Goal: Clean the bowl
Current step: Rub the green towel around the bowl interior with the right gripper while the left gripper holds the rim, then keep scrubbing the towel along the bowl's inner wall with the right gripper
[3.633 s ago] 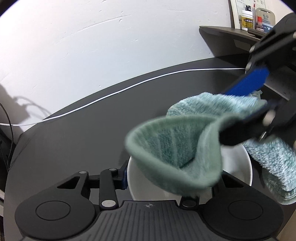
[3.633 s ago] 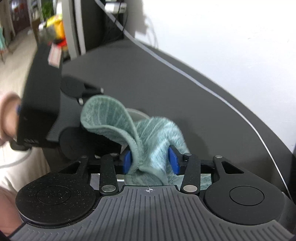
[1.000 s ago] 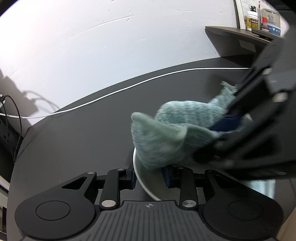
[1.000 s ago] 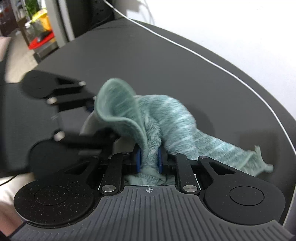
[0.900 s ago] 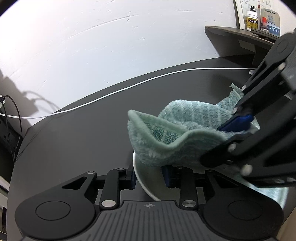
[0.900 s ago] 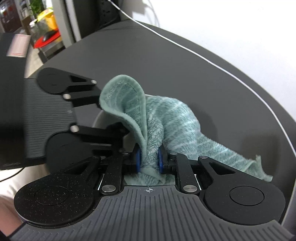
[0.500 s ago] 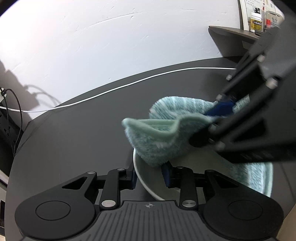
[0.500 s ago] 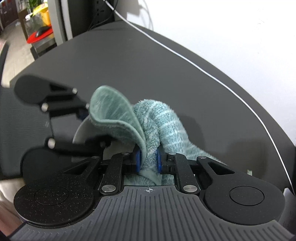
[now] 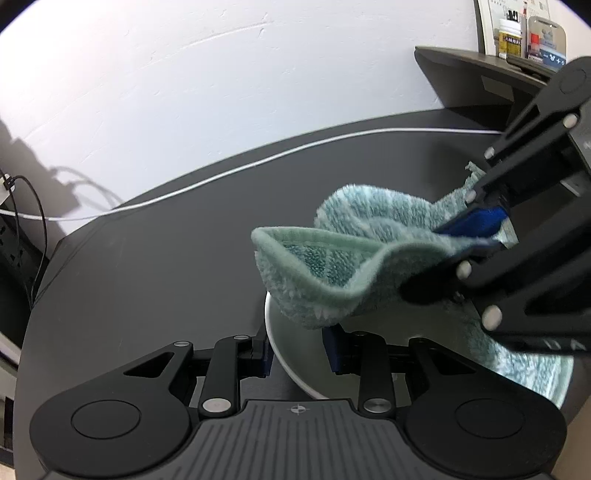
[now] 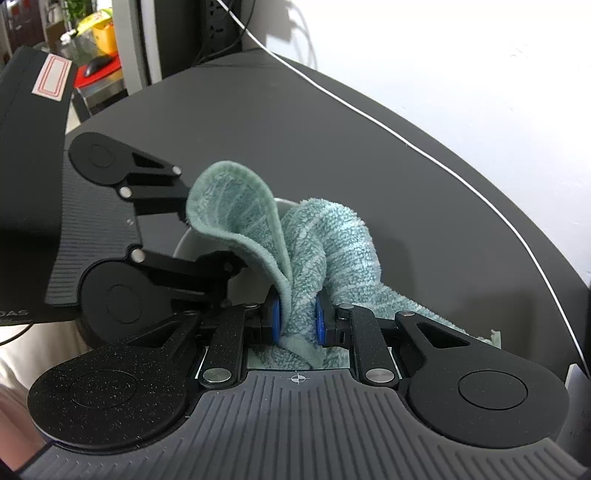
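A white bowl (image 9: 291,350) rests on the dark table, and my left gripper (image 9: 297,347) is shut on its near rim, one blue pad on either side. A teal terry cloth (image 9: 332,266) is bunched over the bowl's inside and hides most of it. My right gripper (image 10: 297,319) is shut on a fold of the cloth (image 10: 332,243). From the right in the left wrist view, the right gripper (image 9: 476,225) reaches over the bowl. In the right wrist view, a sliver of bowl (image 10: 183,245) shows beside the left gripper (image 10: 210,240).
A white cable (image 9: 258,162) runs along the back of the black table (image 9: 147,258) by the white wall. A shelf with bottles (image 9: 517,33) is at the upper right. A power strip (image 9: 11,251) and black cords hang at the left edge.
The right gripper has kept sweeping the cloth back and forth inside the bowl, and the cloth's flap has shifted a little. The left gripper has held the rim throughout.
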Motion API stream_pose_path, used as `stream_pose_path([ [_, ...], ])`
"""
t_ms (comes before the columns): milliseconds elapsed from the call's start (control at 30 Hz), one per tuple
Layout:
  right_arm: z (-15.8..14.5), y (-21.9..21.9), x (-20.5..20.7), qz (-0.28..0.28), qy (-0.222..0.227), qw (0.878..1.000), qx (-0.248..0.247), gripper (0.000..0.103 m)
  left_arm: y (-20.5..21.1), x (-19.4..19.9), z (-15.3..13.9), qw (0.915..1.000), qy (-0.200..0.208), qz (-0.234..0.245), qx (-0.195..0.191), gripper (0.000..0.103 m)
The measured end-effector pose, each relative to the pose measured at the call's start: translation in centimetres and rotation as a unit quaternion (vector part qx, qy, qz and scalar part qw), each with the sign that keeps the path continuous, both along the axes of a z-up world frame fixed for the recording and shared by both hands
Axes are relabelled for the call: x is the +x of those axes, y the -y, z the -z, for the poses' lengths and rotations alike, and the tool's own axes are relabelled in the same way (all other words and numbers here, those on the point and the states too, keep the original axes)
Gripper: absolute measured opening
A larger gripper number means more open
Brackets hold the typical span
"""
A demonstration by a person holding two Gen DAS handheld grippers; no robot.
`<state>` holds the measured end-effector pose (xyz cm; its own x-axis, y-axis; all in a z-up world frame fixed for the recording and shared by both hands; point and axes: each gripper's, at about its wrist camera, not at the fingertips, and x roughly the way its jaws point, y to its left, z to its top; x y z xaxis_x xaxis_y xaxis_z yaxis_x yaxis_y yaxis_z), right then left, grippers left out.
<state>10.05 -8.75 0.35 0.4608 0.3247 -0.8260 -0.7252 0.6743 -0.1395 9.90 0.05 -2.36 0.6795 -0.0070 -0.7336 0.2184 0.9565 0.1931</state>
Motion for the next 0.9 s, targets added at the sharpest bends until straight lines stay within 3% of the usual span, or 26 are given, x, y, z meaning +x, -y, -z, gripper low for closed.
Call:
stream_pose_path([
  [133,-0.7,-0.3,1.0,-0.011,-0.002,1.0,0.013,0.018,-0.4,-0.2,-0.4,0.9998,-0.021,-0.004,-0.005,0.03],
  [300,-1.2,-0.6,1.6,-0.019,-0.006,1.0,0.018,0.018,-0.9,1.4,-1.0,0.9995,0.012,0.022,0.02,0.041],
  [367,-1.3,-0.6,1.7,-0.016,-0.005,1.0,0.025,0.018,-0.6,2.0,-0.8,0.997,0.019,0.068,0.033,0.042],
  [433,-1.1,-1.1,1.9,-0.017,-0.007,0.999,0.033,0.018,-0.4,2.0,-0.2,0.9951,0.01,0.095,0.025,0.034],
  [600,-0.3,-2.0,2.9,-0.014,-0.002,1.0,0.026,0.015,-0.8,1.0,0.2,0.9983,0.015,0.055,-0.011,0.024],
  [800,-0.2,-0.6,1.8,-0.01,0.009,1.0,-0.026,0.015,-0.5,0.7,0.3,0.9995,0.019,0.012,-0.021,0.026],
  [900,-0.3,0.9,0.2,-0.005,-0.008,1.0,-0.011,0.019,-0.6,0.6,0.3,0.9995,0.021,0.011,-0.022,0.028],
])
